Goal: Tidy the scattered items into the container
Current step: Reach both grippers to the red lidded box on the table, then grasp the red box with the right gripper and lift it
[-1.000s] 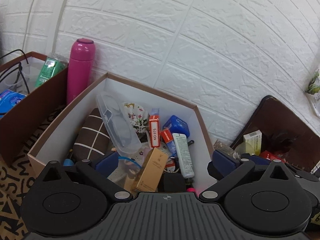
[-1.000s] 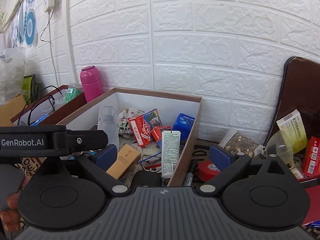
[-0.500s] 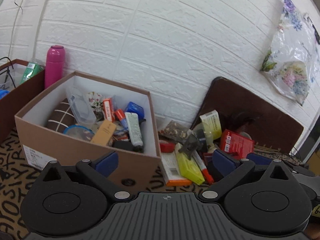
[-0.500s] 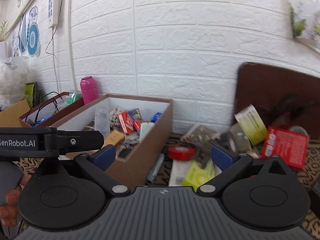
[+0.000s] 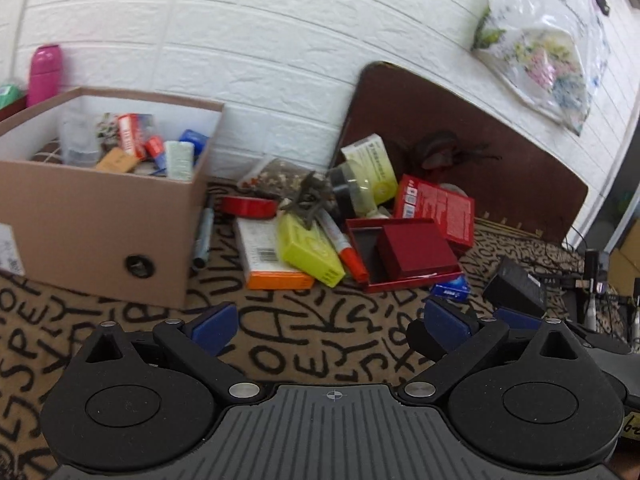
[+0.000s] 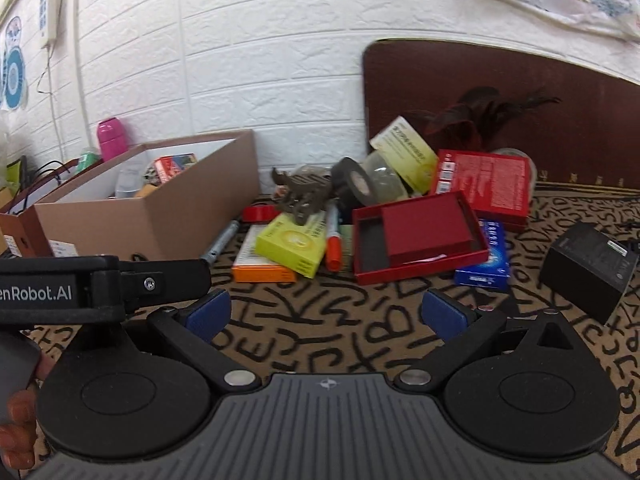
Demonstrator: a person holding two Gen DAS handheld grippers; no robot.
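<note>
The brown cardboard box (image 5: 100,216) (image 6: 160,216) stands at the left, holding several small packs and tubes. To its right lies a heap of loose items: a lime-green box (image 5: 308,248) (image 6: 292,242), an orange-edged box (image 5: 264,260), a red open case (image 5: 404,252) (image 6: 420,232), a red carton (image 5: 436,208) (image 6: 486,184), a marker (image 5: 340,240), red tape (image 5: 248,205) and a blue pack (image 6: 486,258). My left gripper (image 5: 332,326) and right gripper (image 6: 326,312) both hover open over the patterned cloth, in front of the heap, holding nothing.
A black box (image 6: 588,260) (image 5: 516,284) sits at the right. A dark brown board (image 6: 500,92) leans on the white brick wall behind the heap. A pink bottle (image 5: 44,74) and a second brown box (image 6: 16,216) stand left of the cardboard box.
Both grippers have pulled back from above the cardboard box and swung right; the box now sits at the left and the heap of loose items is in front. Both stayed open.
</note>
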